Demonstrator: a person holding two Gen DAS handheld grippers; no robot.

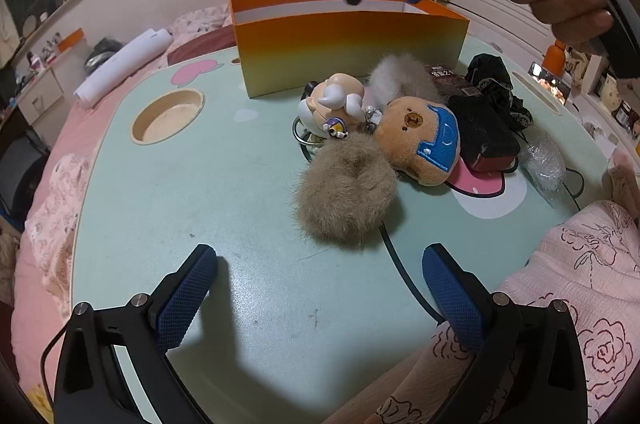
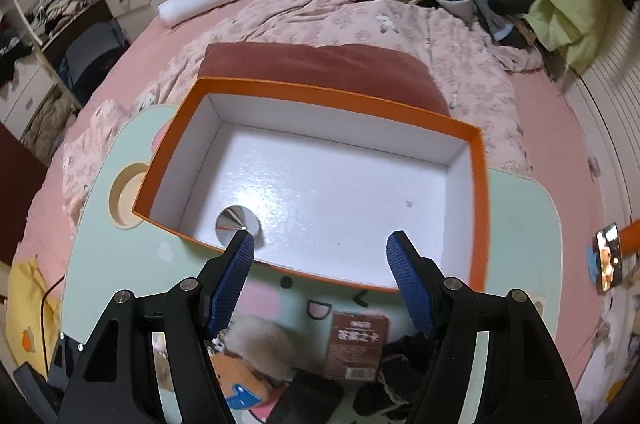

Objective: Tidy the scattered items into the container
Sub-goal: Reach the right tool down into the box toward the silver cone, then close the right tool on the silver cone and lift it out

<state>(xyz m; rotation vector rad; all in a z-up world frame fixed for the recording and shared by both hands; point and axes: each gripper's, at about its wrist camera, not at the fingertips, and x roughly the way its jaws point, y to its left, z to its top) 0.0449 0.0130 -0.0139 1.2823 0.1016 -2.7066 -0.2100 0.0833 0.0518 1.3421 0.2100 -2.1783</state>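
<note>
The orange box stands at the far edge of the green table, its white inside holding only a small round shiny disc near the front left corner. The right claw hangs wide and empty above the box's near rim. The left claw, also wide and empty, sits low over the table's near side, facing the fur pom-pom, bear plush and doll figure heaped just before the box.

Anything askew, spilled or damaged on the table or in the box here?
Nothing looks damaged or spilled. The orange box stands upright and holds only a small round silver disc. The toys, namely the fur pompom, bear plush and figurine keychain, lie heaped in front of it, awaiting tidying. Both grippers are open and hold nothing.
</note>
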